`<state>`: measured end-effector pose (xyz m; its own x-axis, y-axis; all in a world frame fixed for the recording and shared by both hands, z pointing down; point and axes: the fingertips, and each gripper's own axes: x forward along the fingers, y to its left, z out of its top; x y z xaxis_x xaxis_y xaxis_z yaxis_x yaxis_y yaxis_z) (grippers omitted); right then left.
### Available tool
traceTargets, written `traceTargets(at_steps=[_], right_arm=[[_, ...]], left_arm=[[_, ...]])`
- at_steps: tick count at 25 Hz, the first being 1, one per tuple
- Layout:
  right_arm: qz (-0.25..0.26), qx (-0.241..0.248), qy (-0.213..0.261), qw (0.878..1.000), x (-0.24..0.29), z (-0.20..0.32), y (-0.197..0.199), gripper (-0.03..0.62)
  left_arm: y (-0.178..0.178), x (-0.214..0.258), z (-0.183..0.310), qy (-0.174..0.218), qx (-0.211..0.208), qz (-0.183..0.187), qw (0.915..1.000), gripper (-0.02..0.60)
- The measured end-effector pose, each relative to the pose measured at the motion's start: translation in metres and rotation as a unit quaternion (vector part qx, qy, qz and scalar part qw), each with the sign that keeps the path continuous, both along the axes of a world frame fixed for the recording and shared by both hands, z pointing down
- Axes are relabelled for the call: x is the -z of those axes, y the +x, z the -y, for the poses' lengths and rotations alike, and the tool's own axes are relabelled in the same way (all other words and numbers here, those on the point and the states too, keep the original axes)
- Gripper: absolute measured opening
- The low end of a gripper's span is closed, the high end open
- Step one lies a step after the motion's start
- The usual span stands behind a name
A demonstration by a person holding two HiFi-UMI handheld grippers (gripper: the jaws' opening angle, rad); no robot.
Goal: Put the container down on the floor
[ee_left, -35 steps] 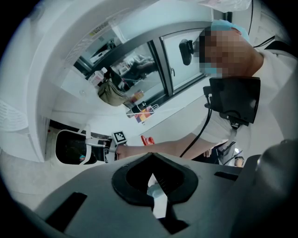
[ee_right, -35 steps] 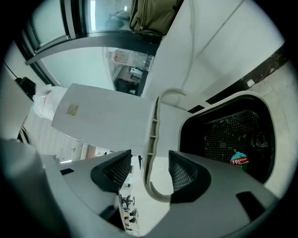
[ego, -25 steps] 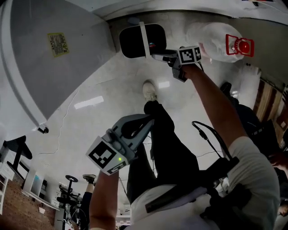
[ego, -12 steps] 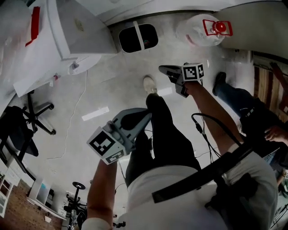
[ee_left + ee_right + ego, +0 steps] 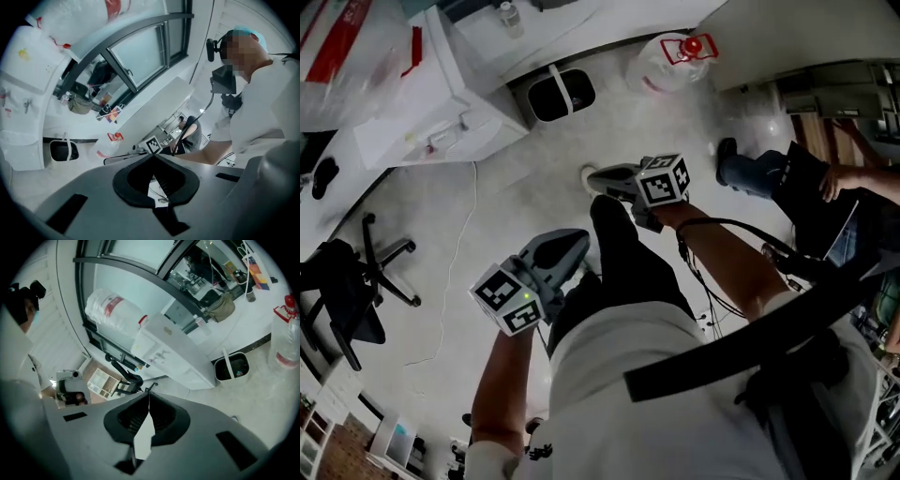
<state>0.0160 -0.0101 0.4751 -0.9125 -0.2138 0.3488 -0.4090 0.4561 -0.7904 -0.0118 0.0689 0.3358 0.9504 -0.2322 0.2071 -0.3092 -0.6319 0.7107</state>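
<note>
1. At the floor's far edge by the wall, the water jug (image 5: pixel 673 64) stands upright beside the black bin (image 5: pixel 560 94), well apart from your grippers.
2. Your right gripper (image 5: pixel 149 397) has just been closing its jaws, now together on nothing; left gripper (image 5: pixel 152 161) is together, empty.
3. Risk: step forward carelessly and your shoe could tip the jug.

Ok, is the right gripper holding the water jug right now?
No, the jaws of the right gripper have just closed on nothing, and the water jug stands apart on the floor.
</note>
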Motion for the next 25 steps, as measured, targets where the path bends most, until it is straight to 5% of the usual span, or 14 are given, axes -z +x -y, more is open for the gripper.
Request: traceTargets(at_steps=[16, 25], right_arm=[[0.004, 0.043, 0.133, 0.99, 0.19, -0.114, -0.063, 0.017], [0.019, 0.057, 0.177, 0.982, 0.244, -0.159, -0.082, 0.017]], left_arm=[[-0.07, 0.111, -0.071, 0.089, 0.05, 0.019, 0.9946, 0.009], [-0.093, 0.156, -0.095, 0.142, 0.098, 0.005, 0.985, 0.011]])
